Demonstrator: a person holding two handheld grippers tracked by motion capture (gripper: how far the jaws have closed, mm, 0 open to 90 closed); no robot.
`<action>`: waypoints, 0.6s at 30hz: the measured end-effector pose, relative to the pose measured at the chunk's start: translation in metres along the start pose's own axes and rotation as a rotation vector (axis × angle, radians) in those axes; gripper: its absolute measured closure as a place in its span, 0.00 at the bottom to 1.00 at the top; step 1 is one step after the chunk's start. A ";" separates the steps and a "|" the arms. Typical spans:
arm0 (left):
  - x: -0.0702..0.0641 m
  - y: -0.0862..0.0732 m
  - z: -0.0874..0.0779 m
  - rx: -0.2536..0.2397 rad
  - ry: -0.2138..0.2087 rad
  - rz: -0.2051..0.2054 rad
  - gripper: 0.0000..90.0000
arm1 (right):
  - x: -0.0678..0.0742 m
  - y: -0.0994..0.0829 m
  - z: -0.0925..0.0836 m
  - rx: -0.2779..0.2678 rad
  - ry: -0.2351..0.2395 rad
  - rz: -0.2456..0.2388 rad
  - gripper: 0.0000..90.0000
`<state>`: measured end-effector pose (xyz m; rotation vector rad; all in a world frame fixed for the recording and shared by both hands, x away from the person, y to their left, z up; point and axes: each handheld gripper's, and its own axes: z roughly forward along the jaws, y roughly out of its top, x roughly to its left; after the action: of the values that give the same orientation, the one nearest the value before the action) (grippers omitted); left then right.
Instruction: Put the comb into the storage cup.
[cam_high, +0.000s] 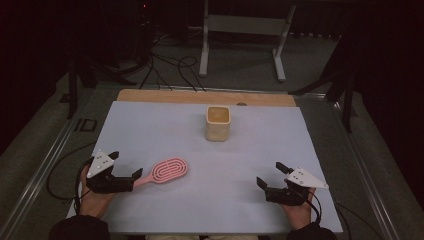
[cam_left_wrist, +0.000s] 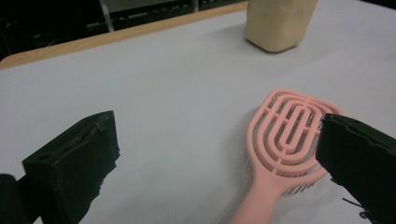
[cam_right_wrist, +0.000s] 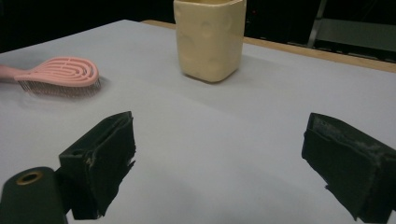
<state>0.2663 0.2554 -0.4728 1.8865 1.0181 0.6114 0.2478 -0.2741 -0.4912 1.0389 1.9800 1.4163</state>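
A: Status on the left gripper (cam_high: 123, 165)?

B: We see it at the near-left of the table (cam_high: 150, 125), jaws spread wide, holding nothing. In the left gripper view the pink hairbrush (cam_left_wrist: 285, 140) lies toward the right jaw; that jaw overlaps the edge of the brush head in the picture, but we can't tell whether it touches.

A: Brush position?

B: In the high view the brush (cam_high: 167, 171) lies flat on the white surface, bristles down, just right of the left gripper. Handle points at the gripper, its end right by the nearer jaw tip. Head points away, toward the table's middle.

A: Right gripper (cam_high: 272, 173)?

B: Near-right of the table, jaws also wide apart, nothing between them. In its own view we see bare table between the jaws, with the brush (cam_right_wrist: 58, 74) well off to the left.

A: Anything else on the table?

B: A cream square cup (cam_high: 218, 122) stands upright toward the far middle, well apart from the brush and both grippers. In the right gripper view the cup (cam_right_wrist: 209, 37) stands beyond the jaws, a little left of centre.
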 end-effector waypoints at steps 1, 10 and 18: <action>0.000 0.000 0.001 0.006 -0.001 0.003 0.00 | 0.001 0.000 0.000 -0.002 0.000 0.002 0.10; -0.005 0.001 0.012 0.084 -0.020 0.029 0.00 | 0.001 0.000 0.001 0.001 -0.003 0.002 0.10; -0.009 0.006 0.022 0.176 -0.065 0.077 0.00 | 0.001 -0.001 0.002 0.004 -0.002 0.003 0.10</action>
<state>0.2800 0.2354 -0.4789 2.0941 0.9884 0.5145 0.2487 -0.2726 -0.4927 1.0448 1.9819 1.4126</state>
